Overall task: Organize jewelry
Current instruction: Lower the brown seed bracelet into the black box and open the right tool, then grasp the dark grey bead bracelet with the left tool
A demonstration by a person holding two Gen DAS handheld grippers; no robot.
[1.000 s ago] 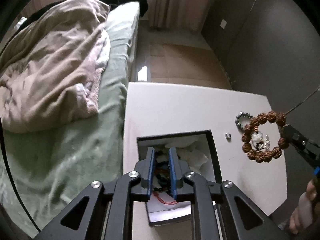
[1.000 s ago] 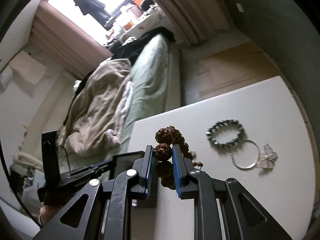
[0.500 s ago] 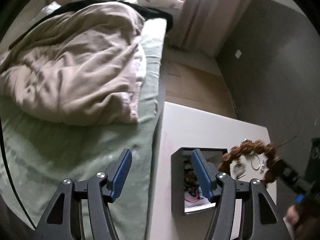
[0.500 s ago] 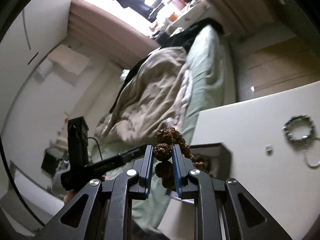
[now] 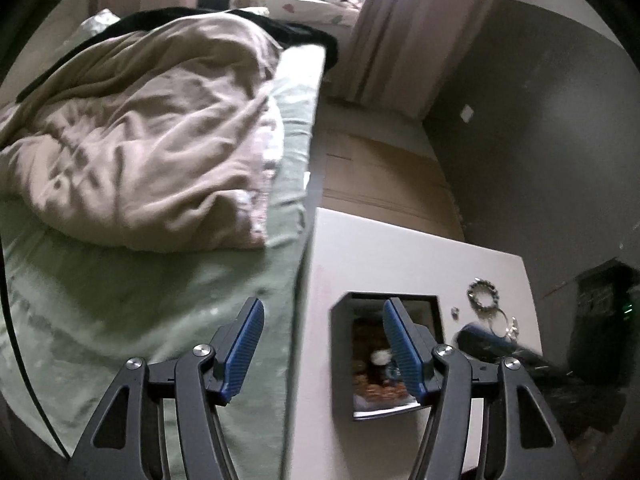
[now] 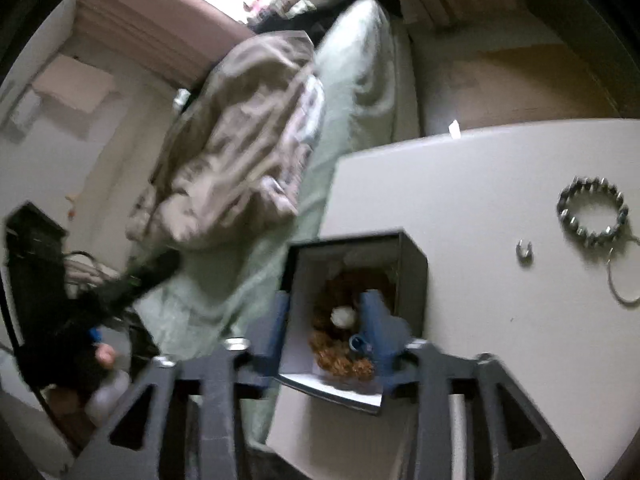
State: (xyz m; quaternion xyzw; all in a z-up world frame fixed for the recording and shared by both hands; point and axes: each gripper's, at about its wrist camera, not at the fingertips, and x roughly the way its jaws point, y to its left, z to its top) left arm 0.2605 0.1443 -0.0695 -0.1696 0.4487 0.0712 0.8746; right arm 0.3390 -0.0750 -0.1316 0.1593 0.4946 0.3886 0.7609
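Observation:
A dark open box stands near the left edge of the white table. The brown bead bracelet lies inside it; it also shows in the left wrist view, in the box. My right gripper is open above the box, holding nothing. My left gripper is open and empty, above the table's left edge. A grey bead bracelet, a thin hoop and a small ring lie on the table to the right.
A bed with green sheet and a beige duvet runs along the table's left side. A dark wall is to the right. The grey bracelet shows on the table there too.
My right gripper opened and let the brown bead bracelet go into the box. My left gripper opened earlier and drew back up and left from the box.

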